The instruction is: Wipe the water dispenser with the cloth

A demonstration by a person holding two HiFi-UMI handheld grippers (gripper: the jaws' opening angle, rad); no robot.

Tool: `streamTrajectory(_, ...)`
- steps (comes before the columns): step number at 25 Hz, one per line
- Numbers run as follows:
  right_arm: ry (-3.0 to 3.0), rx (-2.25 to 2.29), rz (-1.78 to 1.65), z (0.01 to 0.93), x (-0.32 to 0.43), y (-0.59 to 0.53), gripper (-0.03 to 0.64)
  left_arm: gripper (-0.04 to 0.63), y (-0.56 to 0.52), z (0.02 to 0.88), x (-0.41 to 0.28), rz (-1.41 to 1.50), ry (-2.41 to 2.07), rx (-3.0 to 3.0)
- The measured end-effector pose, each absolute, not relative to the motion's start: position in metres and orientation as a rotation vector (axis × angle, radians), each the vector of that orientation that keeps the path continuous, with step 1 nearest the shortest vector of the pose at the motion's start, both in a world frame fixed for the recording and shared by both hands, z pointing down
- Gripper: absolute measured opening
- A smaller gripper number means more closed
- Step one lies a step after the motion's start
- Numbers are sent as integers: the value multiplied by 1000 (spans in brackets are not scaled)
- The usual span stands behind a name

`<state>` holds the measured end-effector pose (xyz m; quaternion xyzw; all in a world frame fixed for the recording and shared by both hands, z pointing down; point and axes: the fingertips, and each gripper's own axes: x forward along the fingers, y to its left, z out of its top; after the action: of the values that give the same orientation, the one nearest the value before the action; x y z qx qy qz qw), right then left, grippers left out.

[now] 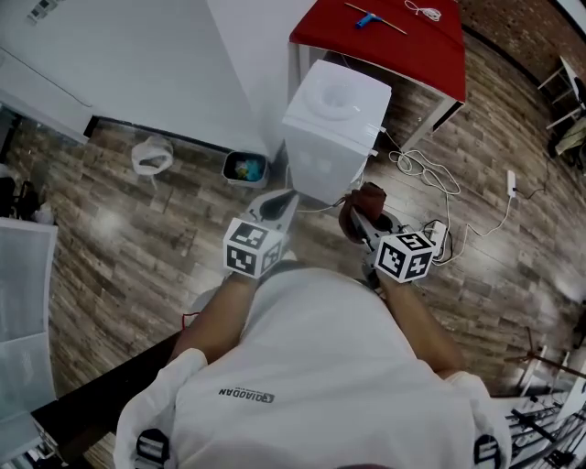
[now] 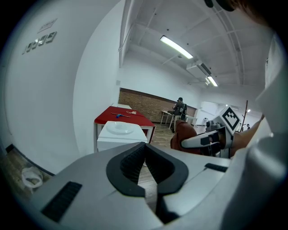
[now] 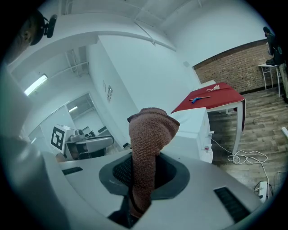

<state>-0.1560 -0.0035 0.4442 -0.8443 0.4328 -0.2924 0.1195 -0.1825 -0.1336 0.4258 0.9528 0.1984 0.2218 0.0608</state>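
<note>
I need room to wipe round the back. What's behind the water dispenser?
A red table stands behind the water dispenser, carrying a blue tool and a white cord. The dispenser's body hides the floor between them, so any gap cannot be judged.

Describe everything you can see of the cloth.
The cloth is reddish-brown with a coarse knitted or terry look, soft and bunched. The right tongs are shut on its lower part. The rest stands up from between the jaws, its top folded over into a rounded cap. It is held in the air close to the white water dispenser, apart from it in the right gripper view. Nothing but the tongs is seen touching it.
</note>
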Motion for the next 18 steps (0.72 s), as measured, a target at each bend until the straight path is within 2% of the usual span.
streamTrajectory(18,1089,-2428,-886,449,-80,-108,64,-8,-229,450,-161,733,769,2997)
